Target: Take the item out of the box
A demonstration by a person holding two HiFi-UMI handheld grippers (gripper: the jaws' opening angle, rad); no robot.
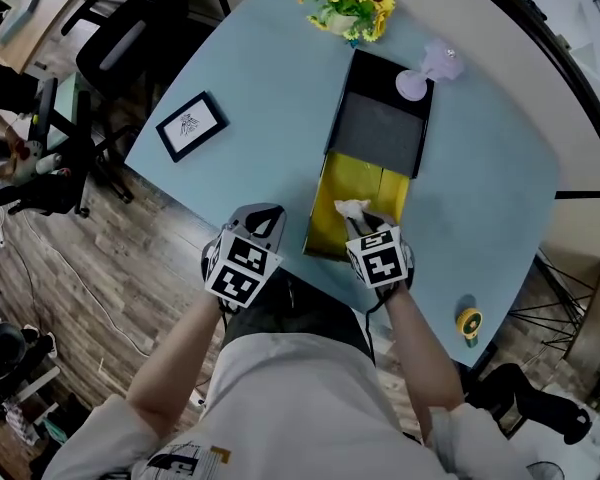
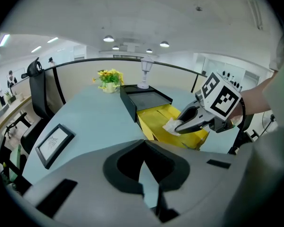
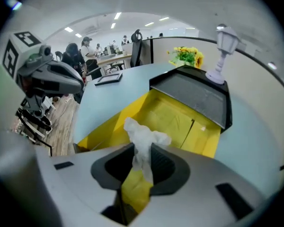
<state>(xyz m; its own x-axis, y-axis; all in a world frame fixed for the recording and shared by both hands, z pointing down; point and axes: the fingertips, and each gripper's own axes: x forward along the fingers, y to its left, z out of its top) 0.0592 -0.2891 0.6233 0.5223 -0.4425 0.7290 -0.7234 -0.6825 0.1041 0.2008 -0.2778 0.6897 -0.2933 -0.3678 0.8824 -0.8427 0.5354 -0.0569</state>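
A: Taking the yellow box [image 1: 365, 183] as clock centre in the head view, where is there room?

B: Nine o'clock: bare table [image 1: 270, 78] out to the picture frame [image 1: 191, 125]. Three o'clock is bare too, down to a small yellow reel [image 1: 468, 323] at five.

A: And twelve?

B: Blocked. The black lid [image 1: 378, 118] lies over the box's far part, a lamp [image 1: 425, 73] stands at its one o'clock corner, sunflowers [image 1: 352, 3] beyond. At six the right gripper [image 1: 360, 218], clamped on a white wad [image 1: 346, 207], fills the open end.

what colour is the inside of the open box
Bright yellow inside the box; the right gripper view shows it best.
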